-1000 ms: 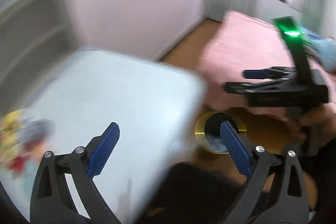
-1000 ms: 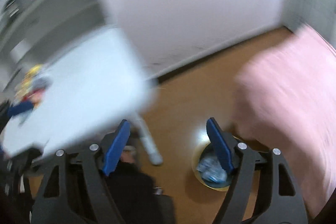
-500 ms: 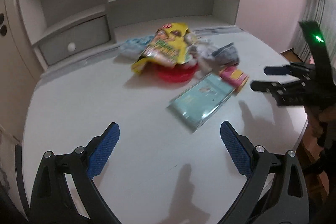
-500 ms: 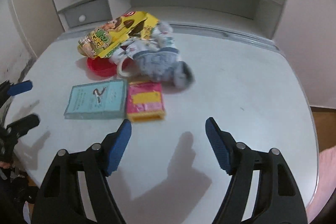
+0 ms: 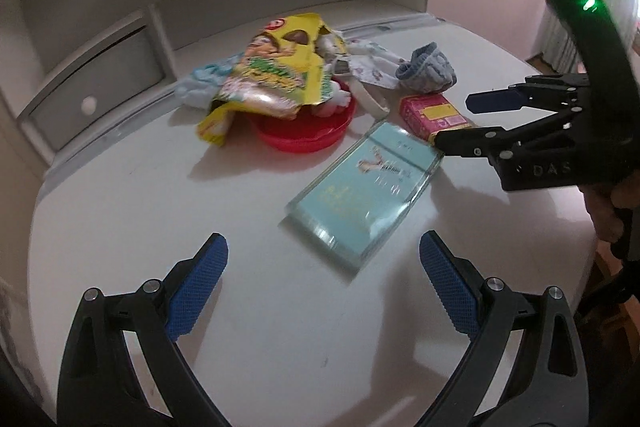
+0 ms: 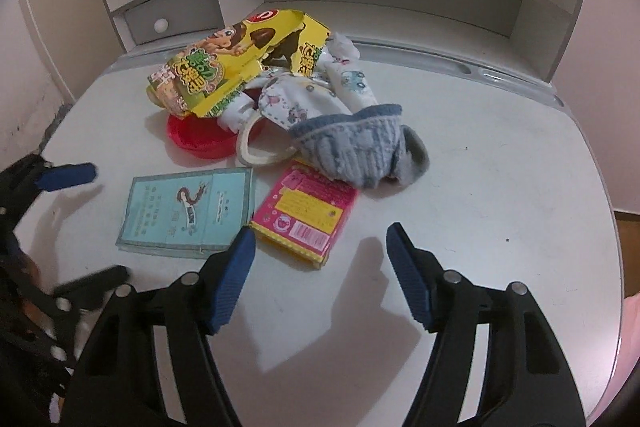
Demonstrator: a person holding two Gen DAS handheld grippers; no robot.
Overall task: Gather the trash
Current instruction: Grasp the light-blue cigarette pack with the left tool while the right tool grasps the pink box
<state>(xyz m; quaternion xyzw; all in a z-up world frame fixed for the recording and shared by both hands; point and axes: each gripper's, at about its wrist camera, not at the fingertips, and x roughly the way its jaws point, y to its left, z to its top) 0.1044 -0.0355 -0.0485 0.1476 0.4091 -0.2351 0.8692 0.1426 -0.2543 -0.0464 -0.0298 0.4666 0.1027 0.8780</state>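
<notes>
Left gripper (image 5: 320, 283) hovers over bare counter (image 5: 120, 227), jaws wide and empty, short of the pale-blue booklet (image 5: 364, 195). Behind, the torn yellow snack wrapper (image 6: 224, 67), probably the trash sought, slumps over a red dish (image 6: 192, 137) beside a grey knitted sock (image 6: 360, 151). Right gripper (image 6: 320, 279), jaws just narrowing though still apart and empty, faces the pink box (image 6: 308, 215), apparently approaching.

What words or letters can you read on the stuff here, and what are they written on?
"DAS": on the black body of the right tool, cut off by the hand.
Yellow snack bag: big green and yellow characters, too warped to read.
Light blue booklet: print too small.
Pink box: print too small.
</notes>
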